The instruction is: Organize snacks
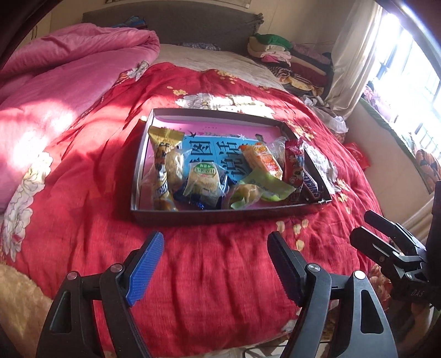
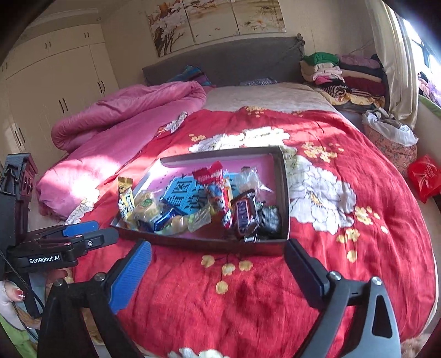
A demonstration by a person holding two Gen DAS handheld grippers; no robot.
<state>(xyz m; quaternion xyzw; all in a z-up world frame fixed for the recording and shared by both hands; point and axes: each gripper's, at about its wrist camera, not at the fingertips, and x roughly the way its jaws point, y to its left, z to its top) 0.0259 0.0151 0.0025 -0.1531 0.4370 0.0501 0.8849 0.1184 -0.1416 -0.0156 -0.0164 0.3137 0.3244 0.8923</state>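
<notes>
Left wrist, 1 snack tray, 2 empty gaping tongs.

Two fisheye views, each mounted behind its own gripper fingers and looking forward and downward over a red flowered bedspread toward the headboard. Left wrist view: steeper, nearer to the shallow box of snacks, box almost centred. Right wrist view: flatter, taking in wardrobe and wall pictures, from further right. Shared in both: box, pink quilt, folded clothes, window side. Each view catching the other gripper at its edge.
</notes>
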